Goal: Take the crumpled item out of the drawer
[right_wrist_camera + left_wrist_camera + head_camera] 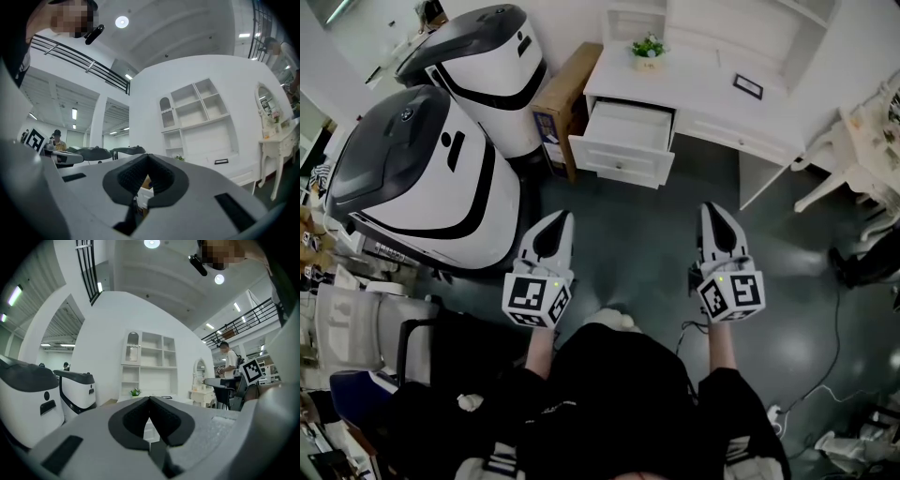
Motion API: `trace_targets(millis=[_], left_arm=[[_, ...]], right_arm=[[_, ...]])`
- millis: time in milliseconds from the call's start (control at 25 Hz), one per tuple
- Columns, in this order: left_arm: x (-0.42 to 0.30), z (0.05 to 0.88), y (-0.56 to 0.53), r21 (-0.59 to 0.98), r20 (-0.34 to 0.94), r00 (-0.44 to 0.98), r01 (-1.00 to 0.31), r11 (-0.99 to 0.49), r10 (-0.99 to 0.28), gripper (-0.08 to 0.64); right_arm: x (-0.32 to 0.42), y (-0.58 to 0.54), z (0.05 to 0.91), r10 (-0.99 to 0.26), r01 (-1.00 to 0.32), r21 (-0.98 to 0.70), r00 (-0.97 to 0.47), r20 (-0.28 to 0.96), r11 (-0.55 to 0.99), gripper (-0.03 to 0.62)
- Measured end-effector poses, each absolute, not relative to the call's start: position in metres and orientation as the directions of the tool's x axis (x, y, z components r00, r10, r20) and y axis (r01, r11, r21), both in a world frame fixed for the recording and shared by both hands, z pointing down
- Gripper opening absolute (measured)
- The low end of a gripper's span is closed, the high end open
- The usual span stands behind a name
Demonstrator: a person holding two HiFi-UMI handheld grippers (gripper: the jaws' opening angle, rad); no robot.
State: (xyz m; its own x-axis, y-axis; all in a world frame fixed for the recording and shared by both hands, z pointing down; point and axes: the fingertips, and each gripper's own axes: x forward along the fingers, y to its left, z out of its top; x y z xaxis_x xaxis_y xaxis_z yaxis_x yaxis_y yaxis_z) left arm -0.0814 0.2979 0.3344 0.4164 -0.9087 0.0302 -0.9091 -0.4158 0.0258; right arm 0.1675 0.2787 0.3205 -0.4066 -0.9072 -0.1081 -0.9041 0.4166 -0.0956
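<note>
Left tool and right tool side by side, level, jaws together, both empty.

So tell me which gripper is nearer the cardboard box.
Left. The left gripper sits below the cardboard box in the head view; the right gripper is farther off to its right.

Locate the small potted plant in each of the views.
Head view: plant top centre, on the white desk.
Left gripper view: plant just left of centre, below mid-height.
Right gripper view: plant right of centre, below mid-height.
Shared landmark: black frame on the desk, right of the plant.
</note>
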Motion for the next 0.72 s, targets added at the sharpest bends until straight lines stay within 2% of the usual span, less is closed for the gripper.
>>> trace_targets(millis=[440, 720], left_arm=[[-0.092, 0.343, 0.271, 0.038, 0.061, 0.366, -0.93, -0.365, -0.929, -0.002], [-0.094, 0.354, 0.212, 0.056, 0.075, 0.367, -0.93, -0.364, -0.927, -0.002]], right_arm=[[0.159, 0.241, 0.332, -0.896, -0.888, -0.127, -0.435, -0.086, 0.443, -0.008], [0.156, 0.186, 0.346, -0.896, -0.886, -0.138, -0.439, -0.062, 0.443, -0.008]])
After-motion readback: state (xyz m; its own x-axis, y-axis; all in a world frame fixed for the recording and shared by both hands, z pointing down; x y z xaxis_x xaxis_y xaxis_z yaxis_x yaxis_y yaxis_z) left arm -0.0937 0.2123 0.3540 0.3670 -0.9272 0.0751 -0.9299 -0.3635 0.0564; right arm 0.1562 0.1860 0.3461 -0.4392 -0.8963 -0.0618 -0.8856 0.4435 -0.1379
